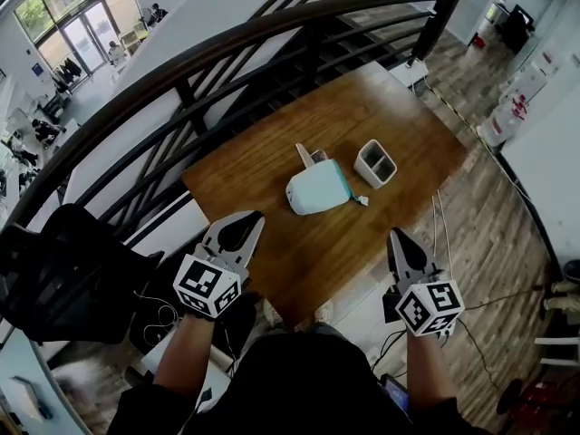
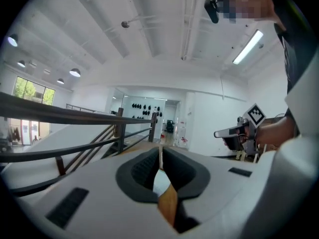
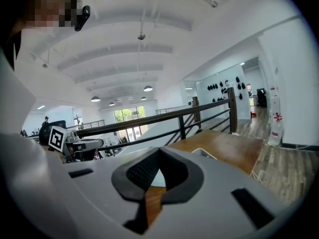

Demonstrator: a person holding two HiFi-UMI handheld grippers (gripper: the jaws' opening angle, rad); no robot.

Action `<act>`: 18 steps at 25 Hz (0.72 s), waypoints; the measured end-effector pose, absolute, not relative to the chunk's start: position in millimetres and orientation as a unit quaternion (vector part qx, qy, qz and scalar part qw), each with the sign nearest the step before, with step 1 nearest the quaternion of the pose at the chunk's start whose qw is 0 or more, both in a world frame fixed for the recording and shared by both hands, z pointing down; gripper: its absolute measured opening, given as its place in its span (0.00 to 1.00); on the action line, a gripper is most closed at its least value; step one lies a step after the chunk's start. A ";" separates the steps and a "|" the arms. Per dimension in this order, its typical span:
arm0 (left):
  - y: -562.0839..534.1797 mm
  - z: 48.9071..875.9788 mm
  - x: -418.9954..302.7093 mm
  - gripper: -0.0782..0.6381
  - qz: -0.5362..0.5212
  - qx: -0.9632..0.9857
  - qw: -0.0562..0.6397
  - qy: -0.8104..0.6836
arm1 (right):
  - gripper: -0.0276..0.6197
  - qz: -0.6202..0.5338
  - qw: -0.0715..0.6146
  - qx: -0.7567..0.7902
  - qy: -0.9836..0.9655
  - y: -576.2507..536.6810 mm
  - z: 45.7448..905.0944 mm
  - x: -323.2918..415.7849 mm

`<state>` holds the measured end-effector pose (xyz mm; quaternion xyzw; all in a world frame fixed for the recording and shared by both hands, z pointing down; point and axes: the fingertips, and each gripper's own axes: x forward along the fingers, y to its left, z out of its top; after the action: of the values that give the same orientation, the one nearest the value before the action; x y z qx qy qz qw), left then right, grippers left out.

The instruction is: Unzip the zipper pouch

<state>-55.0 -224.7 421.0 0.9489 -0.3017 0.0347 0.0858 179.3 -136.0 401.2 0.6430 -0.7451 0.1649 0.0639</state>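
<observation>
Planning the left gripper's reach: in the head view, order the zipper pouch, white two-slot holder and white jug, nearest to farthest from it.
1. zipper pouch, mid-table.
2. white two-slot holder, right of pouch.
3. white jug, floor, far right.

Office mezzanine — railing (image 1: pixel 227 43), wooden table (image 1: pixel 272 243)

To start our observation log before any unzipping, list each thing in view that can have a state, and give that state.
zipper pouch: lying on the table, held by neither gripper; zip too small to tell if it is open.
white container: upright beside the pouch, nothing visible in its two compartments.
left hand-held gripper: shut, empty, short of the pouch.
right hand-held gripper: shut, empty, short of the pouch.
</observation>
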 end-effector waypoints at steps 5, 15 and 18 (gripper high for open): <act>-210.5 397.7 -64.9 0.14 0.007 0.939 0.082 -0.335 | 0.04 0.132 0.049 0.634 -0.760 -133.2 387.9 185.1; -159.6 373.1 -77.2 0.13 -0.021 0.905 0.074 -0.419 | 0.03 0.103 0.012 0.600 -0.793 -116.5 370.0 208.9; -148.0 369.0 -71.9 0.13 -0.030 0.900 0.075 -0.429 | 0.03 0.102 0.008 0.593 -0.799 -113.9 367.5 214.0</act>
<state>-71.9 -148.0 369.0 0.8997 -0.4290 -0.0295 0.0752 214.0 -113.9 367.5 0.5926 -0.7990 0.1019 0.0078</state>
